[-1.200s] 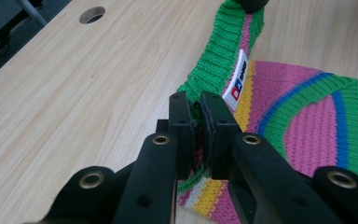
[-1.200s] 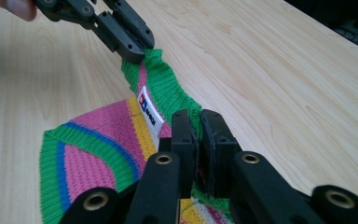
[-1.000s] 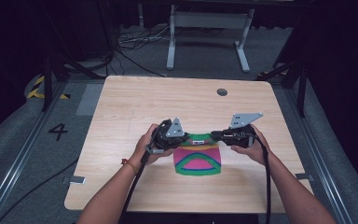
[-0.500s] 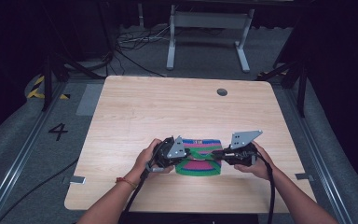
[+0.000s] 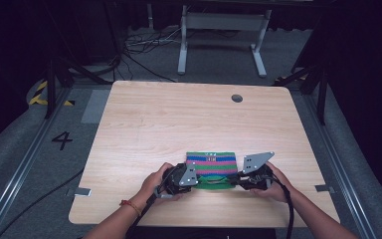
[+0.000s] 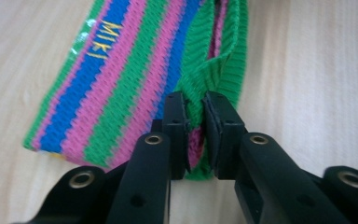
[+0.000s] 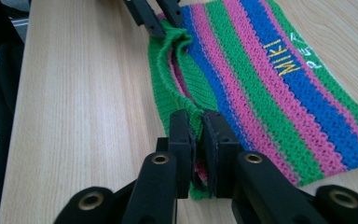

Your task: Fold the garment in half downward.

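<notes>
While both hands rest low over the near part of the table (image 5: 144,119), the striped knitted cloth (image 5: 211,162) lies folded flat on the wood, near the near edge and roughly centred left to right. Stripes: green, pink, blue, running left to right in the high view. Yellow stitched lettering on a blue stripe, plus a small clear label beside it; lettering too small to read with confidence.

Left gripper (image 5: 195,181): at the cloth's near left corner. In the left gripper view its pads pinch the green edge (image 6: 196,105) of the cloth between them, with only the fabric's thickness separating the pads; the jaws have just been easing open slightly, fabric still clamped between them. The left hand (image 5: 155,182) wraps the gripper body.

Right gripper (image 5: 232,180): at the cloth's near right corner. Right gripper view shows its pads pressed on the same green edge (image 7: 196,116), nearly shut, fabric between. The right hand (image 5: 274,179) holds it from the right.

Between the two grips the green edge bunches upward slightly and gapes, showing pink inside. The rest of the cloth lies flat on the table, far side undisturbed.

A round hole (image 5: 237,98) sits in the tabletop at the far right, well apart from the cloth.
</notes>
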The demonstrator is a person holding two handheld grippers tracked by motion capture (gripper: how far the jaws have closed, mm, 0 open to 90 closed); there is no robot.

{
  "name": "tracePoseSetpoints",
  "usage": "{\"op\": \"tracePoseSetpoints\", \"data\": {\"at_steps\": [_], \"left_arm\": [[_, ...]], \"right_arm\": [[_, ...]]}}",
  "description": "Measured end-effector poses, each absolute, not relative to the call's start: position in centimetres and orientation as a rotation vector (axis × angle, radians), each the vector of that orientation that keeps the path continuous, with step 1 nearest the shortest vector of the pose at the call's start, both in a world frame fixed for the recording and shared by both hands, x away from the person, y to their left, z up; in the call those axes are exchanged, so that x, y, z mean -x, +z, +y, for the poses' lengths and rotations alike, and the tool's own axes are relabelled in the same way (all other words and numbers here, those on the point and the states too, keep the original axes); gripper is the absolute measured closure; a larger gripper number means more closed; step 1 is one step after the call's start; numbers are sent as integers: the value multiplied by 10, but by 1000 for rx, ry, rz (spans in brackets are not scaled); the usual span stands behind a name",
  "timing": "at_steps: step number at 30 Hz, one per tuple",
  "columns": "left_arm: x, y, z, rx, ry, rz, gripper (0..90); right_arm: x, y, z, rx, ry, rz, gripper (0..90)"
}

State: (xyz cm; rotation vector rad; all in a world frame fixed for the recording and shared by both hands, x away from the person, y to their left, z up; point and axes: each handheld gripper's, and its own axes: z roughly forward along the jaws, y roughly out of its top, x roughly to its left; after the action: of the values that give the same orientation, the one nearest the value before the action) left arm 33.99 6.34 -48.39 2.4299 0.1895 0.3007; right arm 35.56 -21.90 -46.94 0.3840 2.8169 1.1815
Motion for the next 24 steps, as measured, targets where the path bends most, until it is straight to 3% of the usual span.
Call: {"op": "tracePoseSetpoints", "data": {"at_steps": [8, 24], "left_arm": [[-337, -494, 74, -2392, 263, 216, 756], [-353, -499, 76, -2343, 277, 279, 755]], "right_arm": [[-351, -486, -224, -424, 1187, 2849, 757], [-356, -497, -231, -505, 1239, 2751, 750]]}}
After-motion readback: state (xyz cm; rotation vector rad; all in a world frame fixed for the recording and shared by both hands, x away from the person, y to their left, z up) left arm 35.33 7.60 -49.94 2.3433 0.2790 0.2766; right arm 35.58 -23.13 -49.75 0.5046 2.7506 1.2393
